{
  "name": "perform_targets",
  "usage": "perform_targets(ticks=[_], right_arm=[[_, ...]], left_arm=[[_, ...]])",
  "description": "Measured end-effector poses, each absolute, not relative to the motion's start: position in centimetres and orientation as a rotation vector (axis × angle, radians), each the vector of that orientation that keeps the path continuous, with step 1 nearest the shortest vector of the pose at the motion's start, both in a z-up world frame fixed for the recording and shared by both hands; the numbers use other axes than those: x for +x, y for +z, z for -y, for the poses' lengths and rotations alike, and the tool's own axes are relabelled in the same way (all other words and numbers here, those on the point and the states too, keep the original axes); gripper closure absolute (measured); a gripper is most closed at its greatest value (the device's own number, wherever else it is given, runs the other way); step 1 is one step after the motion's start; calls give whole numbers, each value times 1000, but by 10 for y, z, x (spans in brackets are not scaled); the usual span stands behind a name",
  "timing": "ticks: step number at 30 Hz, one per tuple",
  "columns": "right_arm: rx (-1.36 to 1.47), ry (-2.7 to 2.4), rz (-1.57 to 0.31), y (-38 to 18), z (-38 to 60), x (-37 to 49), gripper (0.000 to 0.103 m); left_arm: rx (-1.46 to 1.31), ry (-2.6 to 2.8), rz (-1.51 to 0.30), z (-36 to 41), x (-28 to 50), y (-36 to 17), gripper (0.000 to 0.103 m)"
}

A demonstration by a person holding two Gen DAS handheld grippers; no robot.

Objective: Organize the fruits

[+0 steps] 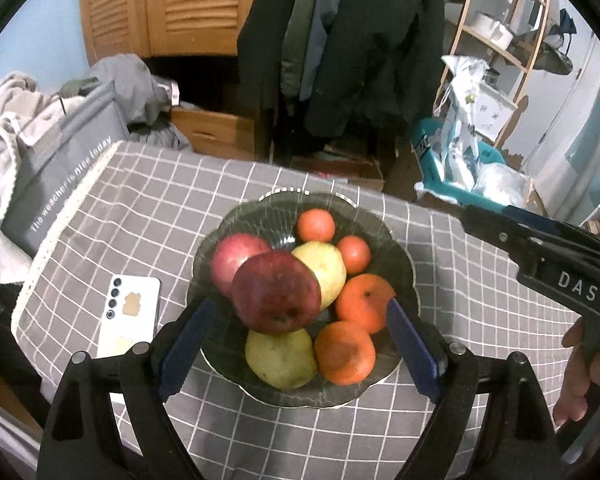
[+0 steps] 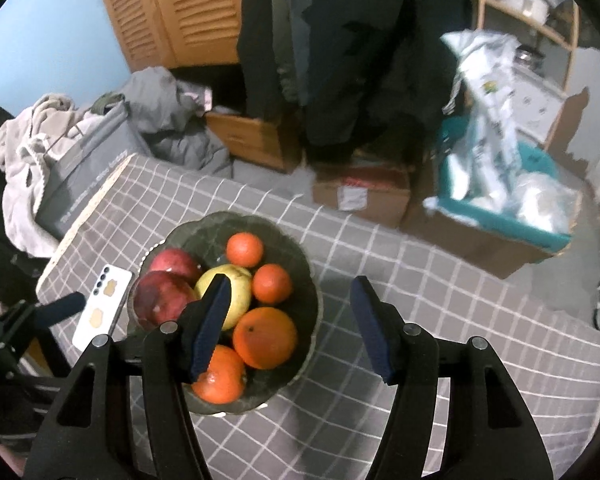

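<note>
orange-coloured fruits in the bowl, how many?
4. Two small ones at the far side of the bowl: and. Two bigger ones at the near right: and. Others could be hidden under the pile.

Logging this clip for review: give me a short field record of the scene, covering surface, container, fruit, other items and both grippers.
surface: table with grey checked cloth
container: dark scalloped glass bowl
fruit in bowl: two red apples, two yellow pears, four oranges
other items: white phone lying left of the bowl
left gripper: open, empty, above the bowl
right gripper: open, empty, above the bowl's right side
</note>
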State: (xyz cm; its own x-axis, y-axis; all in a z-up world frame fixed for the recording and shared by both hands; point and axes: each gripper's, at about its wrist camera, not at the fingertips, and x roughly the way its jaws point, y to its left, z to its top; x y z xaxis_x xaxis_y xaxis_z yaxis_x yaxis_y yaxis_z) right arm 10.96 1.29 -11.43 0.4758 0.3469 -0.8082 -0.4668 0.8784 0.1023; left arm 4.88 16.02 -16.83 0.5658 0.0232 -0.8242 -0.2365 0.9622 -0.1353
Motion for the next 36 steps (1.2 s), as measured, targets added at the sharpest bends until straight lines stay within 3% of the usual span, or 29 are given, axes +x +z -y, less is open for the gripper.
perform_targets(ticks=[7,15,36], right_arm=[[-184,424,-855,-78,7,90,32],[-178,374,-752,-37,32,65,24],[-129,303,-573,25,94,13,22]], left_arm=[[-197,156,-884,-149,38,-135,13],[-166,145,-753,-136,22,-92,1],[-72,143,-557,-102,-9,-24,1]])
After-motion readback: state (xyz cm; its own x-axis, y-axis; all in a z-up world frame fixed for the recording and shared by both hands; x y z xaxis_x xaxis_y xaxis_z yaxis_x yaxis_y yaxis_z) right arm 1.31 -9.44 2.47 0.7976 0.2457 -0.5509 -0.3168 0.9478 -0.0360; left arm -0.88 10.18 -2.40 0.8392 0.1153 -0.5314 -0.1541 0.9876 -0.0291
